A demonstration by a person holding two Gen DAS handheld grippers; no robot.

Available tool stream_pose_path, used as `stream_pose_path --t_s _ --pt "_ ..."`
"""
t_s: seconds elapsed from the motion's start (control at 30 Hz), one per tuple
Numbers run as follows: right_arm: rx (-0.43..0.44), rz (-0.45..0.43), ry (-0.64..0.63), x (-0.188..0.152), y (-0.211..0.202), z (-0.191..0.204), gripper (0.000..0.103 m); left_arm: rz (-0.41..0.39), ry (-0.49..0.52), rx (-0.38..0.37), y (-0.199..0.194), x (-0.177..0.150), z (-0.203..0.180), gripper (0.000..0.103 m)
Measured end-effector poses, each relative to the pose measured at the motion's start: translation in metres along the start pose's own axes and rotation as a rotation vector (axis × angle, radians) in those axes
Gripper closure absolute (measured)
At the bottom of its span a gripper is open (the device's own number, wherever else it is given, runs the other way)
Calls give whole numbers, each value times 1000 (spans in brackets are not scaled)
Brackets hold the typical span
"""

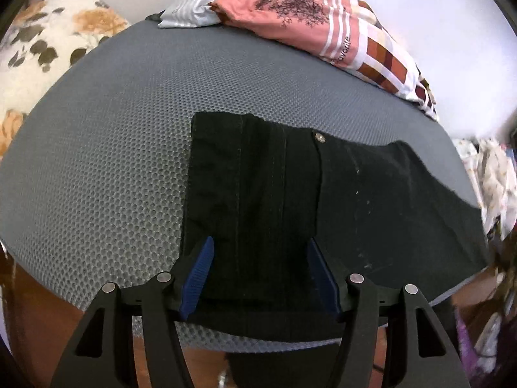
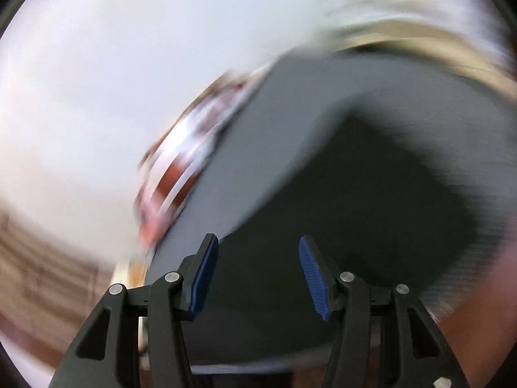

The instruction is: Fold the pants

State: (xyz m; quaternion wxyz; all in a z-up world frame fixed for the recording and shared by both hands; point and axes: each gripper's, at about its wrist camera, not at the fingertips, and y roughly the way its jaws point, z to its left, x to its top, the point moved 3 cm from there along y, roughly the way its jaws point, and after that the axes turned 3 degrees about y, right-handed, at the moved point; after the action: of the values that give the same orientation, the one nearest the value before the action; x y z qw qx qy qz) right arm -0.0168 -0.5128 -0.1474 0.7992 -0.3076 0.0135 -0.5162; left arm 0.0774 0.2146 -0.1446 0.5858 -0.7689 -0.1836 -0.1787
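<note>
Black pants [image 1: 290,200] lie flat on a grey mesh mat [image 1: 113,161], waist end at the left with a metal button [image 1: 320,136], legs running off to the right. My left gripper [image 1: 261,245] is open, empty, and hovers over the near edge of the waist part. The right wrist view is heavily motion-blurred. In it the pants [image 2: 371,210] show as a dark shape on the grey mat [image 2: 274,129]. My right gripper [image 2: 257,245] is open and empty above them.
A pile of clothes lies at the mat's far edge: a pink printed shirt [image 1: 290,9], a striped grey garment [image 1: 190,13] and a checked cloth [image 1: 391,64]. A floral cushion [image 1: 42,51] sits at the left. More fabric [image 1: 494,177] lies at the right. A wooden edge [image 1: 48,297] shows below the mat.
</note>
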Motion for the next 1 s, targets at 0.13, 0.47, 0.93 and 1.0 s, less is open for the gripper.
stream_pose_path --t_s 0.13,0.47,0.93,1.0 --pt "-23 -133 158 22 -71 -70 52 -57 -57 -55 -25 12 -8 42" --pt "96 -93 196 24 -49 -92 53 -145 -147 -122 -54 4 -51 41" --pt "177 0 226 -5 -1 -75 54 -64 29 -69 -23 -16 -85 41" --pt "160 -3 204 -7 4 -71 56 -56 35 -71 -22 -18 -86 41"
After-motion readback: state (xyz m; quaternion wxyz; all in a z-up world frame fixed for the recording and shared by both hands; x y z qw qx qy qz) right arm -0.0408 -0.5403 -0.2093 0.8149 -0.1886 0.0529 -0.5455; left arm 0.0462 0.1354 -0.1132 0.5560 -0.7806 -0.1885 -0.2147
